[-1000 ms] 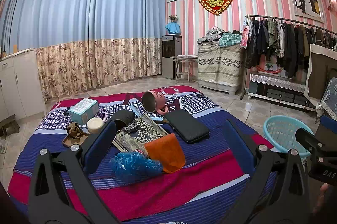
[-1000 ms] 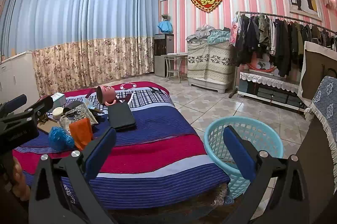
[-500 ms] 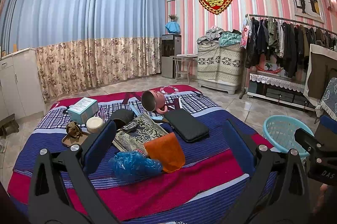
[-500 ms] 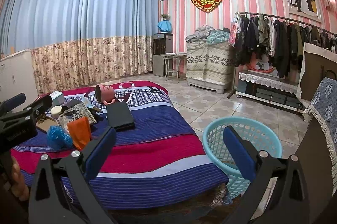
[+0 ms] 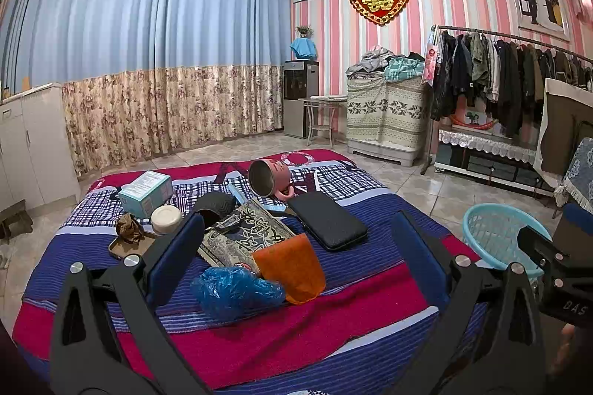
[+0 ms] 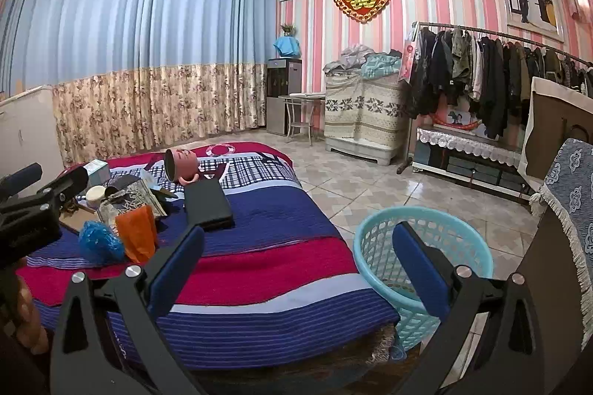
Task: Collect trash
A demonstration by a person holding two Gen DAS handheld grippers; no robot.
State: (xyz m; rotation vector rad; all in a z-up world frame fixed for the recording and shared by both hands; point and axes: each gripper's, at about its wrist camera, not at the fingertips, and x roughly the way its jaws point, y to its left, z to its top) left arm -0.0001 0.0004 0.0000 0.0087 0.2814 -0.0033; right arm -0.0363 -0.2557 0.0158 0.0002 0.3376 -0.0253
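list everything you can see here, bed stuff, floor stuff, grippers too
bed cover: 1, red, blue and plaid, under all the clutter
crumpled plastic bag: 1, blue, near edge of the clutter
orange pouch: 1, orange, touching the bag's right side
patterned packet: 1, black and beige, behind the pouch
black case: 1, black, right of the packet
pink mug: 1, pink, on its side, far end
box: 1, teal and white, far left
round jar: 1, cream, beside the box
brown wrapper: 1, brown, on a small tray
basket: 1, light blue, on the floor right of the bed
clothes rack: 1, dark garments, right wall
left gripper: 1, black with blue pads, open, over the bed
right gripper: 1, same, open, near the basket
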